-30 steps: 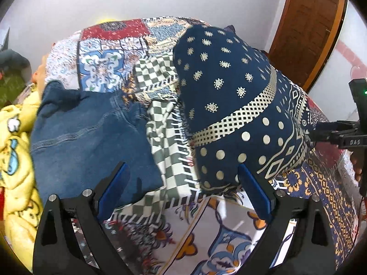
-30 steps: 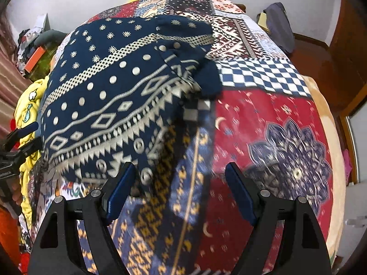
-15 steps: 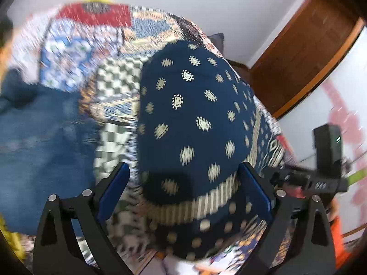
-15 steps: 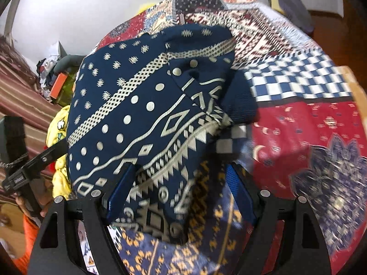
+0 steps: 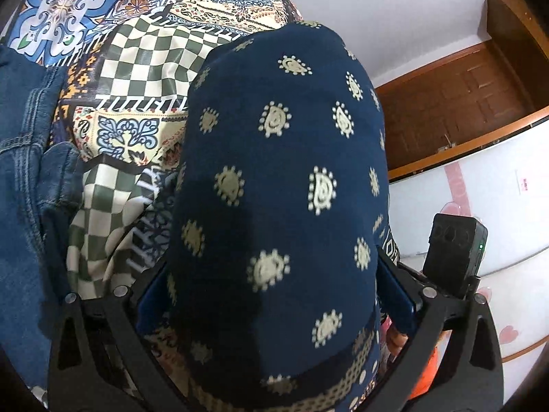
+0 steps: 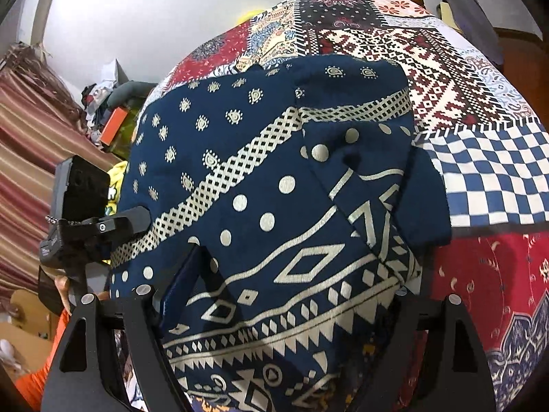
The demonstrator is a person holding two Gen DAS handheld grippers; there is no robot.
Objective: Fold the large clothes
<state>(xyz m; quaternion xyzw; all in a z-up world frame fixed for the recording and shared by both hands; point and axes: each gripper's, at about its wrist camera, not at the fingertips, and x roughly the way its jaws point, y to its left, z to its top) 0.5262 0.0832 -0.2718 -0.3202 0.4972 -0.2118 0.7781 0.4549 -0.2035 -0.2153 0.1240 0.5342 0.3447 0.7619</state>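
The patchwork bedspread (image 6: 473,178) is spread across the whole bed, and on it the navy printed garment (image 6: 274,206) is laid out, partly folded, one flap doubled over on its right side. Beside it, at the left in the left wrist view, blue jeans (image 5: 24,178) are seen lying on the spread. The garment's near edge is straddled by the left gripper (image 5: 274,295); its jaws have just been opening and are now held at their widest, the cloth lying between them but not pinched. The right gripper (image 6: 281,295) is likewise set over the garment's patterned hem, its jaws spread wide and just opened a little further, with fabric between them and no grip seen.
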